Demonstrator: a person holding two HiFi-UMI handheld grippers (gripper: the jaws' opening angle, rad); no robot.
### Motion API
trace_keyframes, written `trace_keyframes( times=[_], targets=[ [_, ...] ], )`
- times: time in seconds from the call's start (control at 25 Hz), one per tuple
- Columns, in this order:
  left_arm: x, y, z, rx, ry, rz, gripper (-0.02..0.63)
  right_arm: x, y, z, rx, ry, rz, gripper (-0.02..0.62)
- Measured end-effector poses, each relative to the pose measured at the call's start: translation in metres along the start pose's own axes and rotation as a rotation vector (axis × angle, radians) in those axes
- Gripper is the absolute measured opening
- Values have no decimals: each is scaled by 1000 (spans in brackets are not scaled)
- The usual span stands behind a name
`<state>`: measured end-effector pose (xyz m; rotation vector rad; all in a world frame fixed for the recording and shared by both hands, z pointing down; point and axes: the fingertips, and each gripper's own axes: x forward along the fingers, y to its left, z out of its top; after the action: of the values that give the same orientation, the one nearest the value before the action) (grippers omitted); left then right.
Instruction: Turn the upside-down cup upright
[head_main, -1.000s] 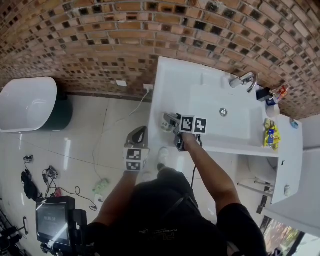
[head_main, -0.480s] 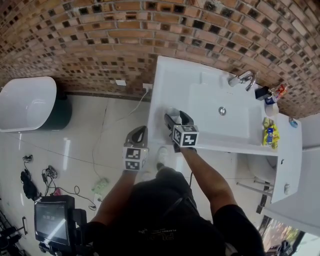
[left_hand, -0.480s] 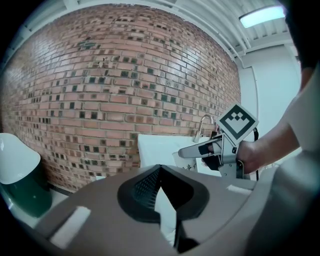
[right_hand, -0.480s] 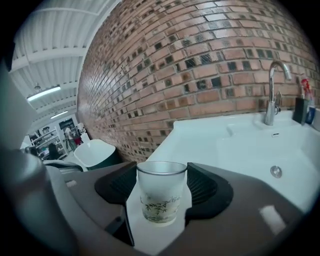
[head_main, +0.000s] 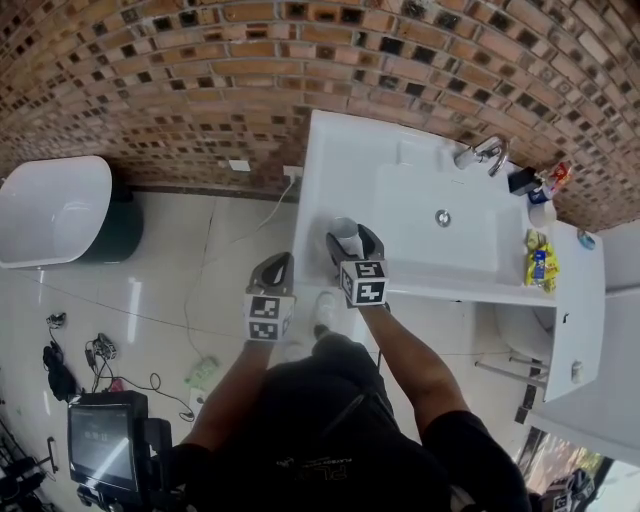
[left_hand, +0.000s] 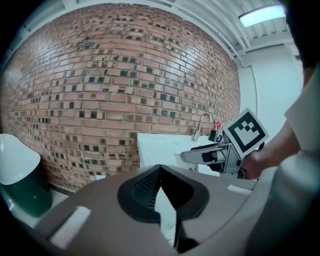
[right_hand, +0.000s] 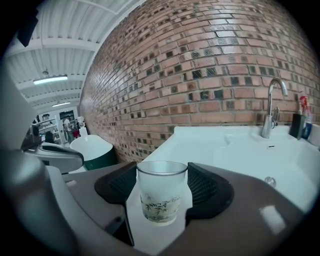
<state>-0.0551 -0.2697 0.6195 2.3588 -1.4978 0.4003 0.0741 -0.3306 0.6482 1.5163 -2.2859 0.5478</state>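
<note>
Where the white counter (head_main: 322, 170) runs to the left of the sink basin (head_main: 470, 255), a frosted glass cup (right_hand: 161, 192) is seen standing upright, with its open mouth up. A small leaf pattern is printed on its side. The cup is held between the two jaws of the right gripper (head_main: 352, 238), and the black pads are pressed close against its two sides near the rim. Its bottom is set on the counter. The left gripper (left_hand: 159, 171) is held off to the left, over the shiny floor tiles (head_main: 200, 270), well apart from the cup. Its jaws are closed together, and nothing is caught between them. A metal tap (head_main: 486, 156) is fixed at the back of the sink, by the brick wall (head_main: 200, 90).
</note>
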Motion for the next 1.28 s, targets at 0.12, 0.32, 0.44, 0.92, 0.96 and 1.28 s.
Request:
trace_keyframes(
  times=[0.12, 0.32, 0.44, 0.92, 0.96, 1.28],
  targets=[
    [2, -5, -2, 2, 2, -10, -2, 1, 2, -1, -10, -4, 10, 330],
    [0, -7, -4, 7, 11, -15, -2, 6, 10, 6, -42, -23, 15, 330],
    [0, -5, -3, 7, 13, -11, -2, 9, 11, 7, -73, -31, 5, 328],
    [-1, -14, -4, 17, 16, -31, -2, -15, 21, -8, -108, -40, 3, 330],
    [-1, -15, -4, 18, 16, -33, -2, -16, 22, -9, -117, -40, 3, 330],
    [-5, -17, -7, 25, 17, -35, -2, -17, 22, -23, -197, 7, -29, 359]
  ],
)
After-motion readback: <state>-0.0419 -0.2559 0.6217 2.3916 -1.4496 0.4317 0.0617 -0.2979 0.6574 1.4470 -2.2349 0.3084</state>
